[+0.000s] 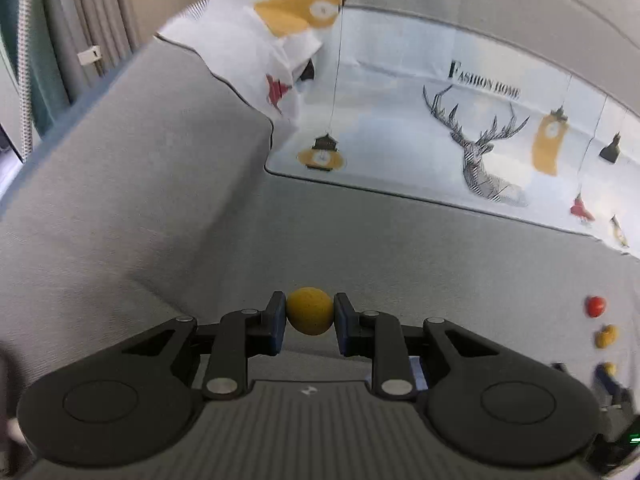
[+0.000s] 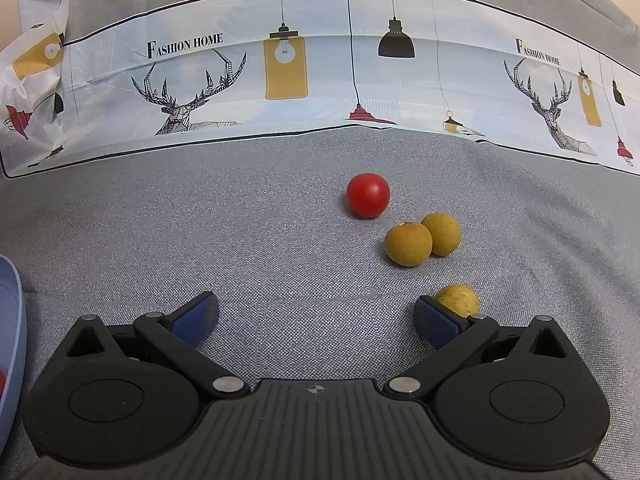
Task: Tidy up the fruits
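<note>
Bare grey cloth lies open centre-left; red tomato and yellow fruits block the right.

I've got one small round yellow fruit with a pitted skin up off the grey fabric, pinched at its sides. Ahead sits a glossy red cherry tomato, upright. Just beyond it, two dull yellow-brown round fruits are touching each other. A fourth yellow speckled fruit lies nearer me, partly hidden.
</note>
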Action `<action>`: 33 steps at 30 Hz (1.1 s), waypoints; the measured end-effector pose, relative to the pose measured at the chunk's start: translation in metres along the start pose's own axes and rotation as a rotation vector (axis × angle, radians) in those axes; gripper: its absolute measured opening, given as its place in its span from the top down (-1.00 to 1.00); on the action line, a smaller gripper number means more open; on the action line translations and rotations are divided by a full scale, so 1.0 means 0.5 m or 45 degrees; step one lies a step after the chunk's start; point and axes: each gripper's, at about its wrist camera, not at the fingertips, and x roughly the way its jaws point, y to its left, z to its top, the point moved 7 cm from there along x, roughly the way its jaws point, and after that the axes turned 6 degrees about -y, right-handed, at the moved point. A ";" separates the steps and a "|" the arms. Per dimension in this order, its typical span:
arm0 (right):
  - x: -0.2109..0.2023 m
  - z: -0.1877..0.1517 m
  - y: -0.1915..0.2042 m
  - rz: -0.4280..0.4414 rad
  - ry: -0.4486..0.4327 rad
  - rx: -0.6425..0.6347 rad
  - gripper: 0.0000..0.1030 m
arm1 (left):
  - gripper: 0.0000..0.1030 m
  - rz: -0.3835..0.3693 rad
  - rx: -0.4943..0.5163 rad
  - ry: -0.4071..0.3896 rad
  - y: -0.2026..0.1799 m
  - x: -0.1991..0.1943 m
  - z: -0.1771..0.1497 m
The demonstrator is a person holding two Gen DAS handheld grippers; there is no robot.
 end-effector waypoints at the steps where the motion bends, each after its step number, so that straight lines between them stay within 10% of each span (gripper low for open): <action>1: 0.000 0.000 0.000 0.000 0.000 0.000 -0.99 | 0.45 0.003 -0.006 -0.007 -0.001 -0.018 0.008; 11: -0.001 0.000 0.000 0.000 0.001 0.000 -0.99 | 0.45 0.092 -0.008 -0.023 -0.019 -0.115 0.022; 28: 0.005 0.005 0.004 -0.047 0.010 0.018 -0.99 | 0.45 0.040 -0.008 -0.074 -0.057 -0.224 -0.167; 33: -0.036 0.015 -0.028 -0.006 0.180 0.037 -0.99 | 0.45 0.029 0.005 -0.032 -0.047 -0.230 -0.199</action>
